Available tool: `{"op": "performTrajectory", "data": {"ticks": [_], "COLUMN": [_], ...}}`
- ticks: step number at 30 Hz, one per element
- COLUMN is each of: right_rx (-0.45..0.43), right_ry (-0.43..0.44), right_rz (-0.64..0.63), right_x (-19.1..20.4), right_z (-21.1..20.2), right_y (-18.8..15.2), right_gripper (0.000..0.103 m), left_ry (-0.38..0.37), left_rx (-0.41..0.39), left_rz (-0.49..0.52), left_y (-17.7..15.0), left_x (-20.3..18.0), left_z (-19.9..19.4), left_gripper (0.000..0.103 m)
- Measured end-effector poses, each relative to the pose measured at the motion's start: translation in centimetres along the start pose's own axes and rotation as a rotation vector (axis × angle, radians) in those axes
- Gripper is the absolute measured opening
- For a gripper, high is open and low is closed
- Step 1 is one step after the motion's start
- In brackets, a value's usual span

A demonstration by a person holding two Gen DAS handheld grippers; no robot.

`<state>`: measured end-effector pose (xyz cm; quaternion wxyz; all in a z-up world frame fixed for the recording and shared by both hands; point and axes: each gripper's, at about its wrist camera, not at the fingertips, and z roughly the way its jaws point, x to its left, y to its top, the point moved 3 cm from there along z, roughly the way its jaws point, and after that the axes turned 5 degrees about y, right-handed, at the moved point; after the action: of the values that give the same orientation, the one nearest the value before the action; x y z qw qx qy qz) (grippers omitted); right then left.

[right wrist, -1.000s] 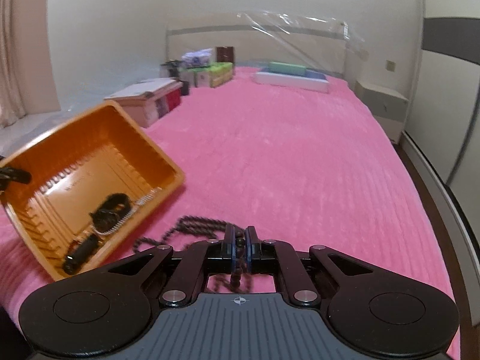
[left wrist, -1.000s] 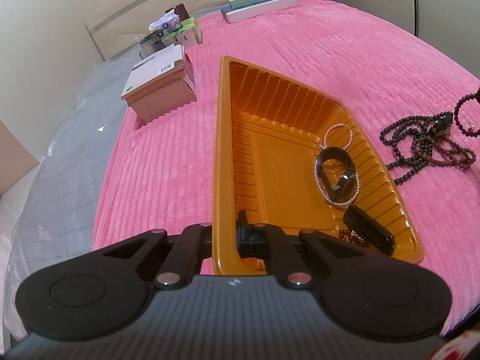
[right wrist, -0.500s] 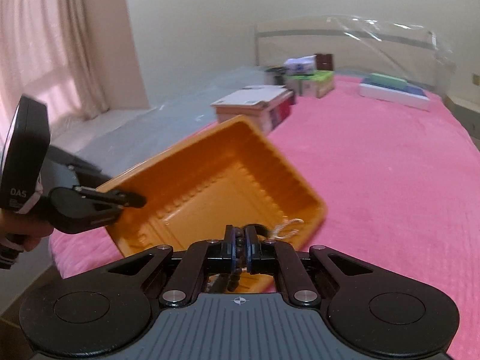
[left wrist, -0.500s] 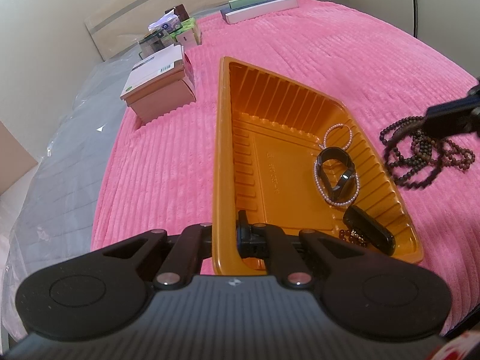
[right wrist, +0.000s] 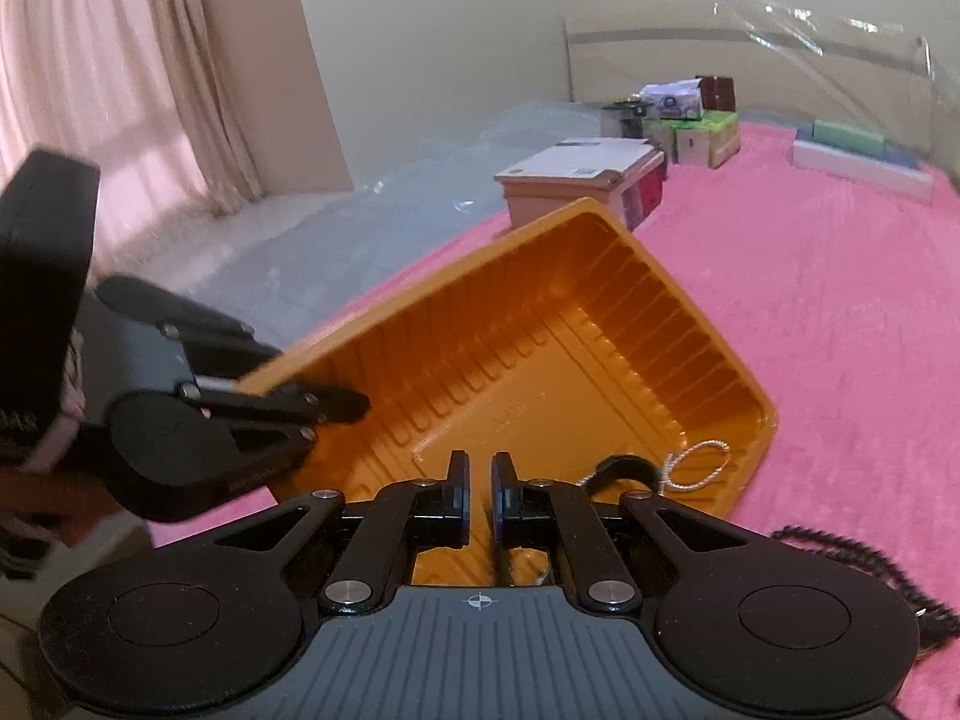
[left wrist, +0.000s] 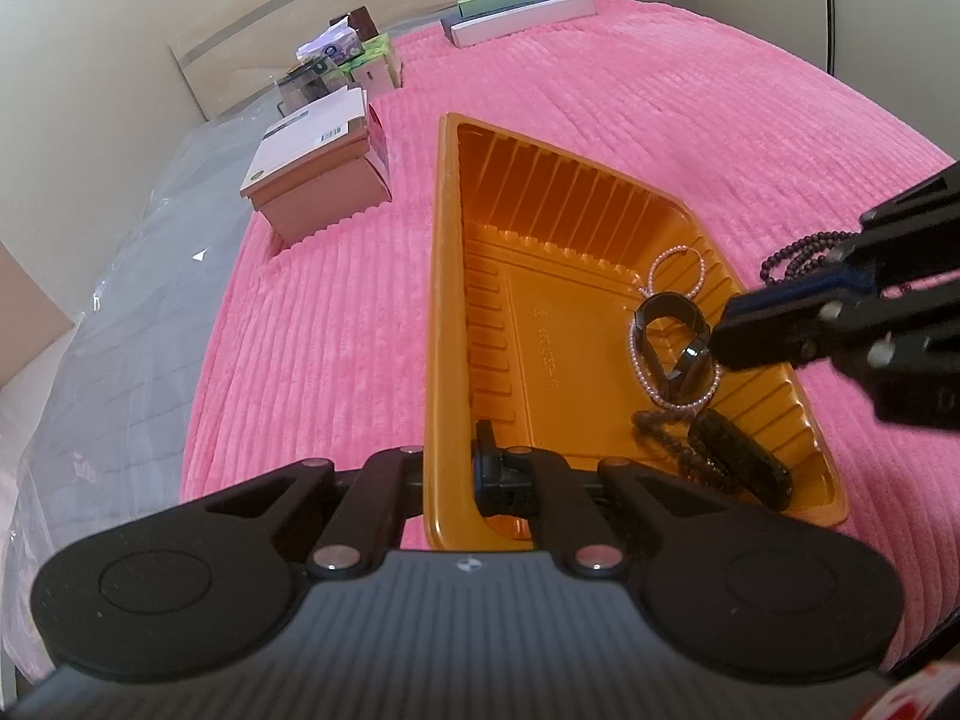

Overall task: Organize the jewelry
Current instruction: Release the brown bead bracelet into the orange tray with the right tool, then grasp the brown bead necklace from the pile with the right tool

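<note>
Fingers of the left gripper (left wrist: 465, 468) sit clenched on the near wall of the orange tray (left wrist: 444, 276), one finger outside the rim and one inside. Just beyond them on the tray floor, toward its near right corner, lies a dark oblong piece (left wrist: 741, 462), its long axis running diagonally from that corner toward the tray's middle, with a short run of dark beads (left wrist: 666, 429) touching its inner end. Behind these, a black bangle (left wrist: 672, 342) lies looped with a pale pearl strand (left wrist: 675, 267) against the right wall.

Over that same wall hangs the right gripper (right wrist: 479, 498), its jaws opening with a narrow gap and nothing visible between the pads; in the left wrist view its tip hovers just beside the bangle. A dark bead necklace (right wrist: 864, 552) trails on the pink bedspread (left wrist: 660, 90) outside the tray, partly hidden behind the gripper.

The tray's long axis runs away toward the headboard. Beyond it stands a pink box (left wrist: 318, 180), and further back small cartons (left wrist: 354, 60) and flat boxes (left wrist: 516, 15).
</note>
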<state>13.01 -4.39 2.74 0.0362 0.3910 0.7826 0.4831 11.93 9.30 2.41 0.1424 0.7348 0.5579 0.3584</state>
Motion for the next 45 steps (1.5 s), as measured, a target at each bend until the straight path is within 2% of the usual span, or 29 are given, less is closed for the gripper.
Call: {"op": "performTrajectory", "data": {"ticks": [3,6,9,13,17,23,29,37,39,45], "right_rx": [-0.03,-0.045,-0.046,-0.003,0.028,0.019,0.049,0.155,0.173,0.121], "right_ry": [-0.037,-0.107,-0.22,-0.39,-0.498,-0.517,-0.492,-0.509,-0.502,-0.541], "right_rz": [0.032,0.069,0.108,0.159,0.229,0.256,0.235,0.139,0.122,0.083], "right_x": [-1.5,-3.7,-6.5,-10.1,-13.0,-14.6,-15.6,-16.2,-15.9,-14.0], "right_z": [-1.7,-3.8,-6.1,-9.1,-11.7,-13.5,-11.9,-9.0,-8.8,-11.3], "right_y": [-0.3,-1.6,-4.0,-8.5,-12.1,-13.9,-13.5,-13.2,-13.0,-11.6], "right_gripper": [0.031,0.037,0.038,0.038,0.038,0.038,0.038,0.018,0.007,0.006], "left_ry": [0.0,-0.001,-0.002,-0.002,-0.001,0.007,0.014,0.017,0.016,0.013], "left_rx": [0.0,0.0,0.0,0.0,0.001,0.006,0.01,0.014,0.014,0.011], "left_rz": [-0.002,-0.006,-0.009,-0.01,-0.011,-0.011,-0.005,-0.004,-0.006,-0.004], "left_y": [0.0,-0.2,-0.3,-0.3,-0.3,-0.2,-0.1,-0.1,-0.1,-0.1], "left_x": [0.0,0.1,0.2,0.2,0.2,0.1,0.0,-0.1,0.0,0.0], "left_z": [0.0,0.1,0.1,0.1,0.1,0.0,0.0,0.2,0.2,0.2], "left_gripper": [0.004,0.003,0.003,0.004,0.004,0.003,0.003,0.003,0.003,0.003]}}
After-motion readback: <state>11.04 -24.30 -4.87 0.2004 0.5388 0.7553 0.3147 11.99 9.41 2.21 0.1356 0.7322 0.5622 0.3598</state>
